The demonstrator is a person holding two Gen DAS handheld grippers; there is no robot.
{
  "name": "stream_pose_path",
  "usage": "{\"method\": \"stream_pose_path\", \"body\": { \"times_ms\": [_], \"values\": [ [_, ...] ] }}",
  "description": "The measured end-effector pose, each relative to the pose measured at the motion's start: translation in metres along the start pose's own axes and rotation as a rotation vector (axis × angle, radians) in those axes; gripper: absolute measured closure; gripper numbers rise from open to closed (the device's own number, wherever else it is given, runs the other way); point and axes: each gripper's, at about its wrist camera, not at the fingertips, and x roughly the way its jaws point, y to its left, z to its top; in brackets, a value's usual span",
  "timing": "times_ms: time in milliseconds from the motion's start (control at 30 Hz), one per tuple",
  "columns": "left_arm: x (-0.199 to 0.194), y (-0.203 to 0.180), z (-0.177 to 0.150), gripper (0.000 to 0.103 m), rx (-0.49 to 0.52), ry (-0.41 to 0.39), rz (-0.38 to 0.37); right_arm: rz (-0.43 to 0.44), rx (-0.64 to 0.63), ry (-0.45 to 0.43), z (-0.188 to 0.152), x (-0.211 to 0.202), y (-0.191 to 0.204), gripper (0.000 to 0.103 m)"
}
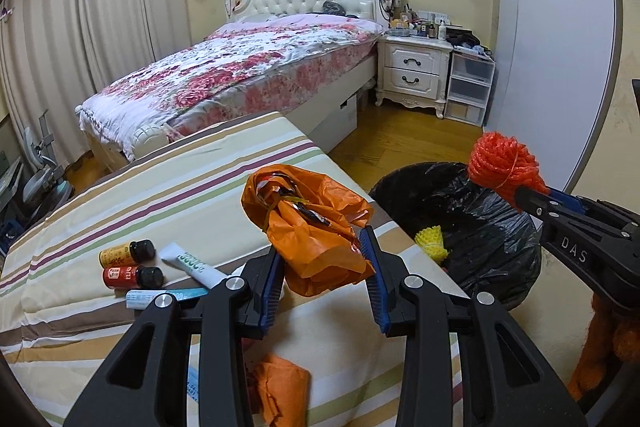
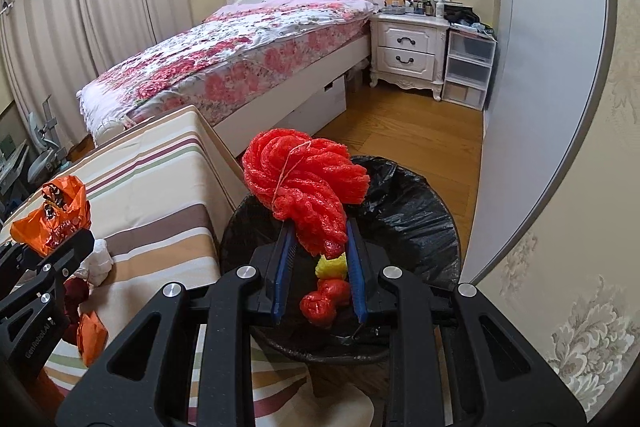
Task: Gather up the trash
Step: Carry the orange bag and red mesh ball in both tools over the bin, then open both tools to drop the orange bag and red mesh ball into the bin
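A red foam net sits at frame centre, clamped in the right gripper above the black-lined trash bin. Centre frame, the left gripper pinches an orange plastic bag over the striped table.

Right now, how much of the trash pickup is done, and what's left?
Some is done: a yellow foam net and red pieces lie in the black-lined bin. In hand: the right tongs hold a red foam net over the bin, and the left tongs grip an orange plastic bag. Left on the striped table: an orange scrap, two bottles, tubes.
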Motion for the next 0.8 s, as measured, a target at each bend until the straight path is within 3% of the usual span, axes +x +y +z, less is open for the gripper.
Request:
{"method": "stream_pose_path", "body": {
  "times_ms": [633, 733, 800],
  "values": [
    [0.048, -0.055, 0.019, 0.066, 0.082, 0.036, -0.025, -0.052, 0.071, 0.032, 0.000, 0.025, -0.035, 0.078],
    [0.053, -0.062, 0.023, 0.066, 0.091, 0.035, -0.032, -0.056, 0.080, 0.032, 0.002, 0.029, -0.038, 0.074],
    [0.058, -0.065, 0.026, 0.060, 0.094, 0.042, -0.023, -0.061, 0.090, 0.035, 0.003, 0.032, -0.041, 0.071]
  ]
}}
